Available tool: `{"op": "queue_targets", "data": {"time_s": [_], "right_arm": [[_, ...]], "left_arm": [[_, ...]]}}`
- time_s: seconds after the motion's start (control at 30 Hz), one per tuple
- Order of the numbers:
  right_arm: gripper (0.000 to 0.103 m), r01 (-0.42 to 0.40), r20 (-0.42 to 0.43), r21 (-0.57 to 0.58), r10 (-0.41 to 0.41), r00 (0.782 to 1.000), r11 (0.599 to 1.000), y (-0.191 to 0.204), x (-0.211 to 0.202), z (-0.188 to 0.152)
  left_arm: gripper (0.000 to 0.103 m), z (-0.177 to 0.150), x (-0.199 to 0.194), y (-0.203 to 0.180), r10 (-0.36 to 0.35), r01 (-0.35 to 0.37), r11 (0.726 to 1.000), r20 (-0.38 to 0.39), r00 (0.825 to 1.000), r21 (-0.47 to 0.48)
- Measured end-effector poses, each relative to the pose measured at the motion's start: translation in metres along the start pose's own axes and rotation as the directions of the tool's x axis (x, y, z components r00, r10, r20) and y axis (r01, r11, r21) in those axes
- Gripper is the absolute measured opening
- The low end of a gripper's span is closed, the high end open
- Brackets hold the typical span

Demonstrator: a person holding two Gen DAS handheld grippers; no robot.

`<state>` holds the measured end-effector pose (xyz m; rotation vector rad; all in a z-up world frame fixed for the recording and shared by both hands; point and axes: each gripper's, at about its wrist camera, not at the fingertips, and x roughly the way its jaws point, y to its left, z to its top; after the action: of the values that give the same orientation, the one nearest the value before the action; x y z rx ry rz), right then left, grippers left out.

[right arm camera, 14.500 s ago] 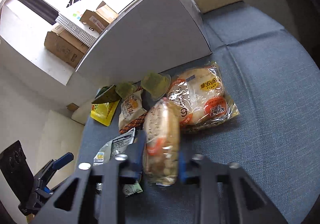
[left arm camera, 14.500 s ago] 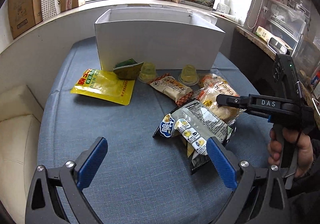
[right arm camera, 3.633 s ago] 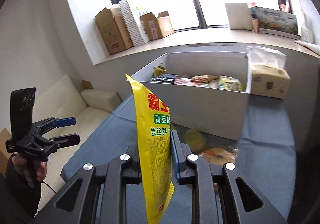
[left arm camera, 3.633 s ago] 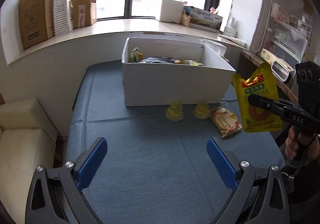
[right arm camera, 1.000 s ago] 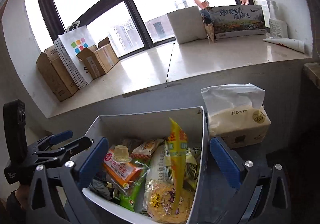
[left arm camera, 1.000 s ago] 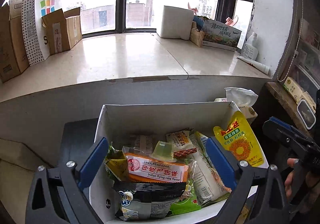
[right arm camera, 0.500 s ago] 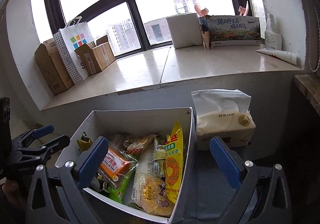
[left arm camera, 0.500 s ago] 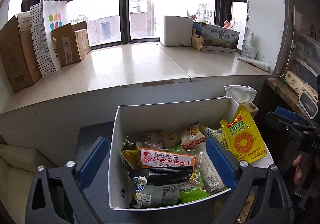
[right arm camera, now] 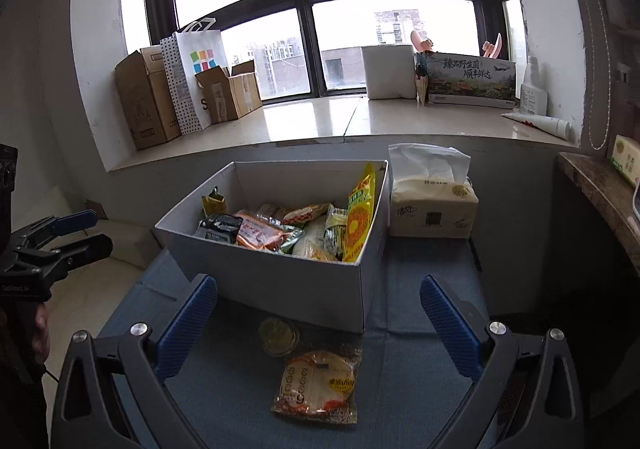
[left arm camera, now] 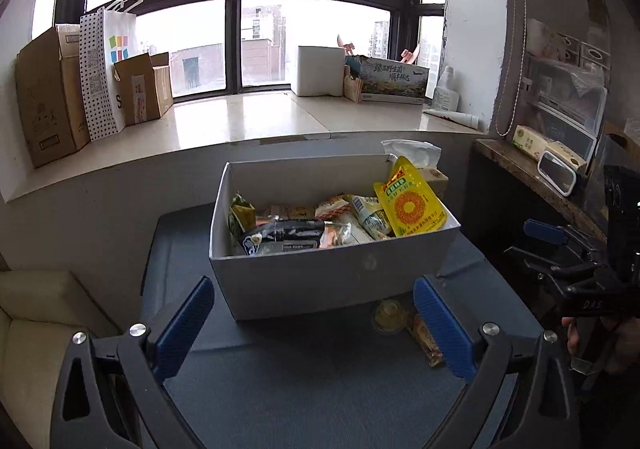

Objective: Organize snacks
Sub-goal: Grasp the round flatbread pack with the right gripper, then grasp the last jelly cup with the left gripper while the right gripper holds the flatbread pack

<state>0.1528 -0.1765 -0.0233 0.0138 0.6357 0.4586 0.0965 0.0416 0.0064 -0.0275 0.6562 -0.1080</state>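
**Two snacks left on the bench, both tools empty**

You have both tools free. The left tool (left arm camera: pixel 314 323) stands wide, its blue pads spread at the lower edge of its own view with nothing between them. The right tool (right arm camera: pixel 318 323) is equally wide and empty in the lower part of its view.

The white box (right arm camera: pixel 288 285) sits in the centre of both views and is already well filled with packets. A yellow pouch (right arm camera: pixel 360 217) stands upright against its right-hand wall, the top poking above the rim.

What remains lies on the blue bench (right arm camera: pixel 420 329) in front of the box. A small jelly cup (right arm camera: pixel 279 331) sits close beside the box's front wall, and a round bread packet (right arm camera: pixel 316 385) lies flat just below it in the right wrist view, near the cup; whether the two touch is hard to tell. In the left wrist view the cup (left arm camera: pixel 387 316) shows at lower right, with the packet largely hidden behind the pad.

You seem to be between placements, choosing the next pick. The bread packet lies squarely between the right tool's pads, so lowering onto it looks the natural move. Grip it by the wrapper edge, because it lies flat, and take care not to knock the cup.
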Motion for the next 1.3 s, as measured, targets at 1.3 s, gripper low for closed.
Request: {"op": "queue_targets", "data": {"time_s": [1.3], "right_arm": [[0.077,0.040,-0.338,-0.127,-0.081,0.938,0.991,0.010,0.109,-0.084]], "left_arm": [[0.102,-0.096,-0.044,0.013,-0.075,0.061,0.987,-0.095,0.993,-0.149]]}}
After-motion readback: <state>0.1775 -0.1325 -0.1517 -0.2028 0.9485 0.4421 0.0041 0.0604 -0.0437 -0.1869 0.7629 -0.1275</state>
